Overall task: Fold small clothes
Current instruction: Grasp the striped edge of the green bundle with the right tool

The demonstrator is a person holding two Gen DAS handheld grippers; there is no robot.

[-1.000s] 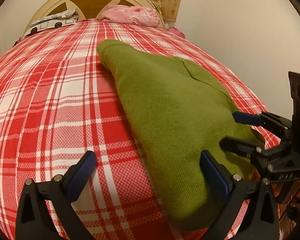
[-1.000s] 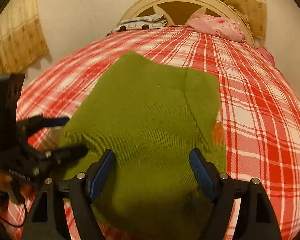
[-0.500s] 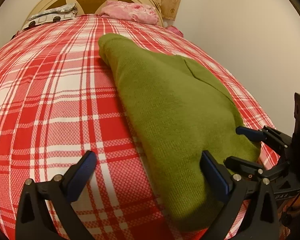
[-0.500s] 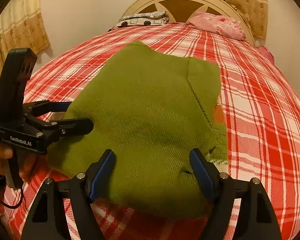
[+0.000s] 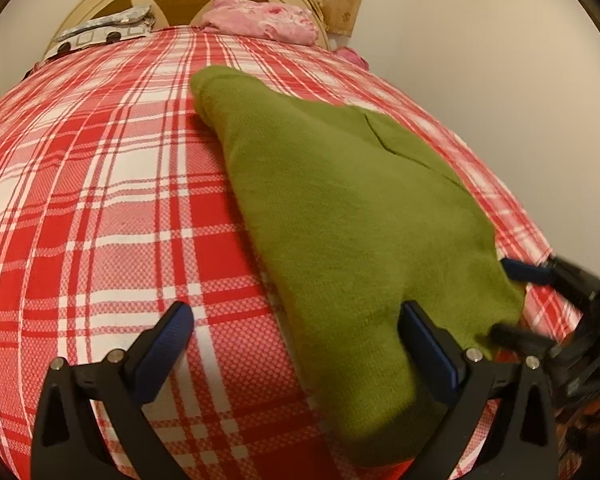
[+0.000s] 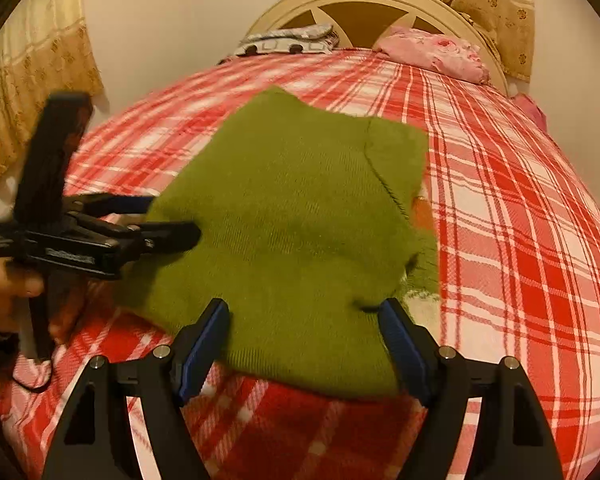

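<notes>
A folded olive-green knitted garment (image 6: 292,232) is seen in the middle of the frame on a red-and-white checked bedspread (image 5: 100,208), with both grippers held wide apart and empty.

The left gripper (image 5: 296,344) is held over the garment's lower left edge, one finger on bare bedspread; the right gripper (image 6: 304,340) is spread across the near hem without pinching it. A single layer could be caught instead of the whole stack, so the fold might be dragged open. At lower right of the right wrist view a loose edge is already exposed. Ample free bedspread is left on both sides; a pink pillow (image 6: 432,52) lies well apart at the top.
</notes>
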